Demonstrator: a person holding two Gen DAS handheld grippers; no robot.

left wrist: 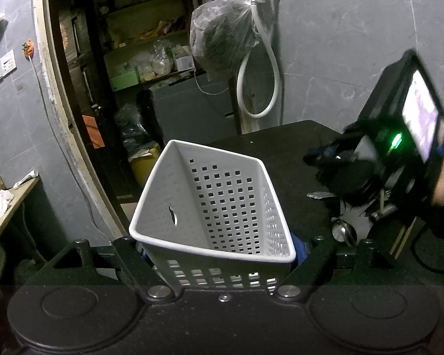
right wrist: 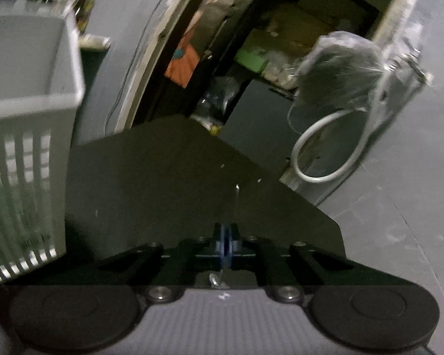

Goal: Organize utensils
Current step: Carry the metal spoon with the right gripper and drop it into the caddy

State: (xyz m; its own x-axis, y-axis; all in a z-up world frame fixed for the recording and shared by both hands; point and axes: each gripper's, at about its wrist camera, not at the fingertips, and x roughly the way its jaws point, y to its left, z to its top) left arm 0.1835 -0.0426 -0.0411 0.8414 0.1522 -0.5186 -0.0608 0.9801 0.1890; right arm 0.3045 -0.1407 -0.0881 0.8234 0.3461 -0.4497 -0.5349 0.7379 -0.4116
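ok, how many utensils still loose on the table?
2 clearly visible: a spoon and a flat metal piece, both lying right of the basket. The right gripper covers that pile, so more may be hidden.

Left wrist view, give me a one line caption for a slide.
Left gripper holds a tilted, empty white perforated basket over the black table, spoons beside it.

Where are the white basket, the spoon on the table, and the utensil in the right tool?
white basket (left wrist: 222, 204), left wrist view, perforated inner wall.
spoon (left wrist: 344, 230), left wrist view, bowl.
utensil (right wrist: 236, 204), right wrist view, thin metal shaft.
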